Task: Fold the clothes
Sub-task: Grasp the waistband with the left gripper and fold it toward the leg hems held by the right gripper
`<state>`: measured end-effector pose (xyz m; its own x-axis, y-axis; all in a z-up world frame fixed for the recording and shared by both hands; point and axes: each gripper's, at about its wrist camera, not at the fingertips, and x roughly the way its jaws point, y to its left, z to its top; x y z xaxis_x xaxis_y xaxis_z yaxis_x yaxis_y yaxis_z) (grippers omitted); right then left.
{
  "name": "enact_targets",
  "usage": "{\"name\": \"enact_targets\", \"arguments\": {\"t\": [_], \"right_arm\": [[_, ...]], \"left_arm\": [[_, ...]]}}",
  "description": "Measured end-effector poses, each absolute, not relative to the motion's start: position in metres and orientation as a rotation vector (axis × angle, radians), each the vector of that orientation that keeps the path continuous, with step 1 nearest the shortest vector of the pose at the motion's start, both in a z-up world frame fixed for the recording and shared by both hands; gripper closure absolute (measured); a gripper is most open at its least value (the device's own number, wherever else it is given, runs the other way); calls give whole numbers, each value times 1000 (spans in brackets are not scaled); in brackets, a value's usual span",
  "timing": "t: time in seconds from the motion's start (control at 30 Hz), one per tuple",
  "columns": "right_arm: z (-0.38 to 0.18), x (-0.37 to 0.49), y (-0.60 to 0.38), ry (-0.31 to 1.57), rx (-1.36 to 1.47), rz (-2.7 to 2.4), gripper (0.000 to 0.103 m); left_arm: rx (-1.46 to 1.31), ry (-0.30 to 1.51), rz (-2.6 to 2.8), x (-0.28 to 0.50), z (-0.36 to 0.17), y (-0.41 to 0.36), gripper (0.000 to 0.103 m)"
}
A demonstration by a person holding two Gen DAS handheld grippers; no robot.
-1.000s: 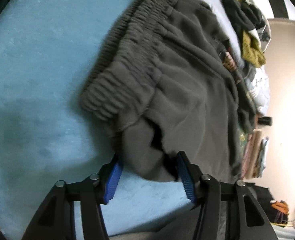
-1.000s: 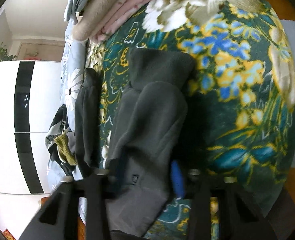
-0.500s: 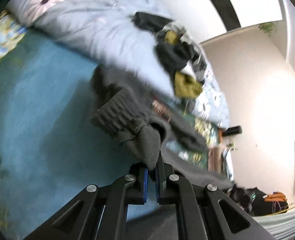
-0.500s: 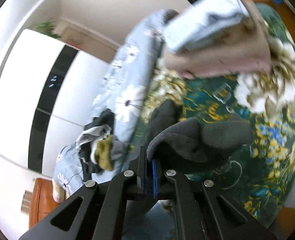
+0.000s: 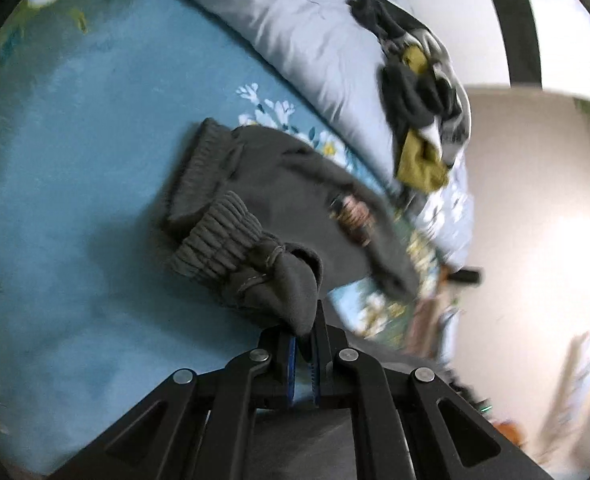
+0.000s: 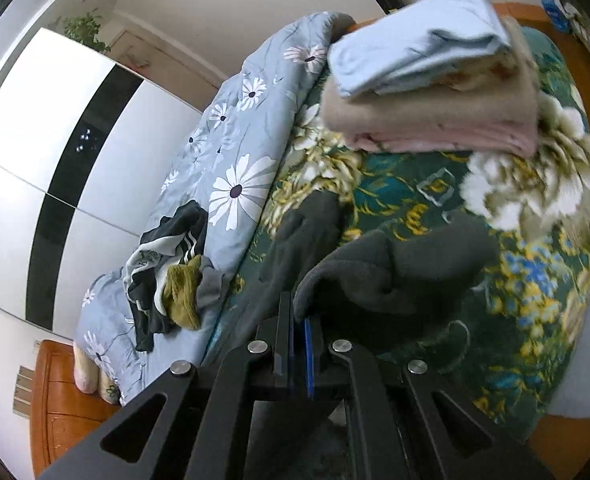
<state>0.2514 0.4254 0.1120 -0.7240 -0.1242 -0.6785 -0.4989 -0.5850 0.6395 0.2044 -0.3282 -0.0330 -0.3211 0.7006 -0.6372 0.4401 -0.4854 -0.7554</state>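
Note:
Dark grey sweatpants (image 5: pixel 279 184) with a ribbed elastic waistband lie on the blue floral bedspread (image 5: pixel 75 152). My left gripper (image 5: pixel 303 332) is shut on the waistband corner and holds it lifted off the bed. In the right wrist view my right gripper (image 6: pixel 299 316) is shut on the other end of the same grey sweatpants (image 6: pixel 395 272), which bunch up over the dark green floral part of the spread (image 6: pixel 535 320).
A pile of unfolded dark and mustard clothes (image 5: pixel 419 92) (image 6: pixel 175 276) lies on the grey daisy duvet (image 6: pixel 235 152). A stack of folded blue, beige and pink items (image 6: pixel 435 80) sits at the bed's far end. A white and black wardrobe (image 6: pixel 35 168) stands beyond.
Both grippers went from open around the sweatpants to shut on them, then lifted the ends up off the bed; the garment now bunches and hangs between them.

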Motion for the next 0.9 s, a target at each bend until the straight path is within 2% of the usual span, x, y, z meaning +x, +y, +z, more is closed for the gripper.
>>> {"name": "enact_targets", "arguments": {"t": [0.13,0.23,0.43,0.53,0.63,0.77,0.87,0.9], "right_arm": [[113,203,423,1255,-1084,2378,99],[100,157,420,1244,-1136,2348,99],[65,75,420,1255,-1253,2264,99],[50,38,417,1235,-1327,2244,99],[38,21,413,1206,-1374,2262,99],[23,-1,408,1165,-1435,2287,99],[11,-17,405,1133,-1482,2305,94],[8,-23,404,1122,-1497,2311,86]], "left_arm": [[-1693,-1630,1816,168,-49,-325,95],[-1702,-1682,1800,148,-57,-324,92],[-1723,-1641,1885,108,-61,-318,91],[-1726,-1679,1916,94,-69,-318,91],[-1742,-1715,1940,84,-80,-317,91],[-1777,-1666,2039,63,-95,-313,91],[-1802,-1650,2083,52,-104,-310,90],[-1811,-1637,2091,49,-105,-308,89]]}}
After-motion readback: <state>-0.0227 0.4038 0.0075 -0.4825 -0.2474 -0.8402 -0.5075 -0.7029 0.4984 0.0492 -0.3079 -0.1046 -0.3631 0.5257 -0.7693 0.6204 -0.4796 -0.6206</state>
